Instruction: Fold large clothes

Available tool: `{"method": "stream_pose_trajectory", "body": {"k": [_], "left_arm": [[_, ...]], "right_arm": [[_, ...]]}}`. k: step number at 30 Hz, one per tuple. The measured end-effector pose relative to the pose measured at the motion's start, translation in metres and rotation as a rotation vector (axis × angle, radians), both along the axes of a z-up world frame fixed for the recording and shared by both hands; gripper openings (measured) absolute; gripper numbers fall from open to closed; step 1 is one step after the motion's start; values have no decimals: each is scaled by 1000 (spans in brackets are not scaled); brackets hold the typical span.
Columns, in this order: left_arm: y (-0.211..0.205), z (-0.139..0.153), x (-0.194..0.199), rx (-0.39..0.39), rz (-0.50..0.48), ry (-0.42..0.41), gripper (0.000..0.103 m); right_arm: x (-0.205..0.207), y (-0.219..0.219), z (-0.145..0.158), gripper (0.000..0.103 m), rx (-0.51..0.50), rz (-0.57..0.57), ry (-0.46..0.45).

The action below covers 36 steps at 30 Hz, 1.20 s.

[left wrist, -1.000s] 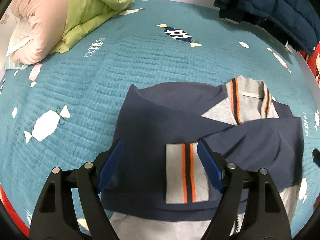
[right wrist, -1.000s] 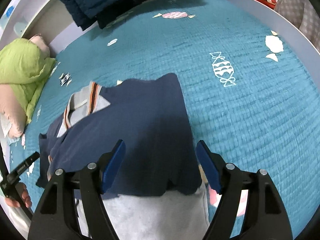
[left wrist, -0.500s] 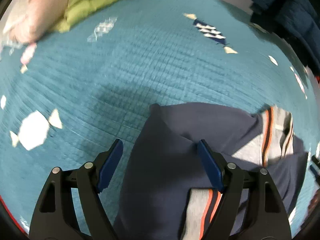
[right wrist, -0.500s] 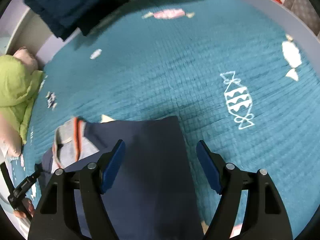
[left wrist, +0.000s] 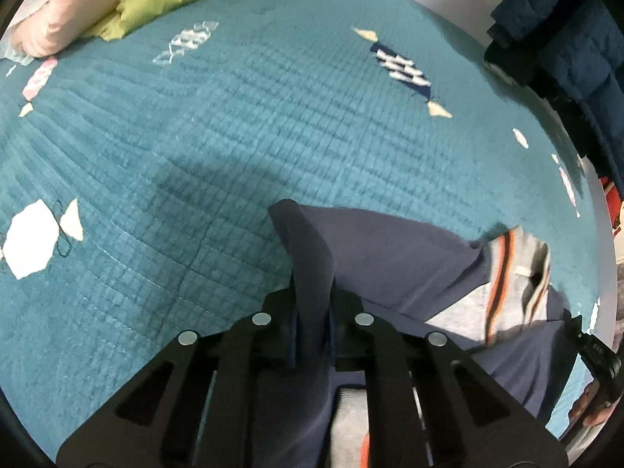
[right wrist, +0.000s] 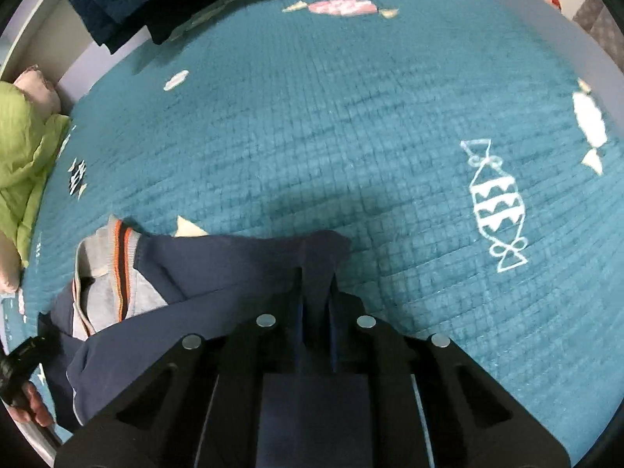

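Two corners pinched: we find the left gripper (left wrist: 312, 327) and right gripper (right wrist: 316, 323) each clamped on the navy jacket (left wrist: 390, 265), which lies mid-quilt (left wrist: 234, 136).

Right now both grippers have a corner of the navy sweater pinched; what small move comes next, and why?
Probably lift both corners together, level. The left gripper and right gripper are each shut on a far corner of the navy sweater with the grey, orange-striped collar, which lies bunched on the teal quilted bedspread; an even raise should keep the edge taut for folding over.
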<state>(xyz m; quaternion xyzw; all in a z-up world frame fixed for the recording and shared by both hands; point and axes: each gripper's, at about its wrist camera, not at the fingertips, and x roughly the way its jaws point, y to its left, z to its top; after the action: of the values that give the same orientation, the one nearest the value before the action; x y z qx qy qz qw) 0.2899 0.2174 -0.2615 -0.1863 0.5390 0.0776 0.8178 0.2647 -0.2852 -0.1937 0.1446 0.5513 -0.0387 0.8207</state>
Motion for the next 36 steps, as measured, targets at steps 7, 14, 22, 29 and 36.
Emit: {"method": "stream_pose_trajectory", "body": {"k": [7,14,22,29,36], "left_arm": [[-6,50,-5,-25,-30,-130,8],[-10,97,2,-30,-42,-200,8],[-22,144,13,-12,-53,-277,8],[-23,196,-14,-9,-93,-421,8],[-19,171,-125,0,-133,-447,7]], "right_arm": [[-11,-5,51,7,41,-9,-107],[-5,-10,103,4,47,5,-195],[5,1,152,4,-1,36,-283],[-39,-6,204,4,27,65,-451],[-168,2,185,4,50,139,-493]]}}
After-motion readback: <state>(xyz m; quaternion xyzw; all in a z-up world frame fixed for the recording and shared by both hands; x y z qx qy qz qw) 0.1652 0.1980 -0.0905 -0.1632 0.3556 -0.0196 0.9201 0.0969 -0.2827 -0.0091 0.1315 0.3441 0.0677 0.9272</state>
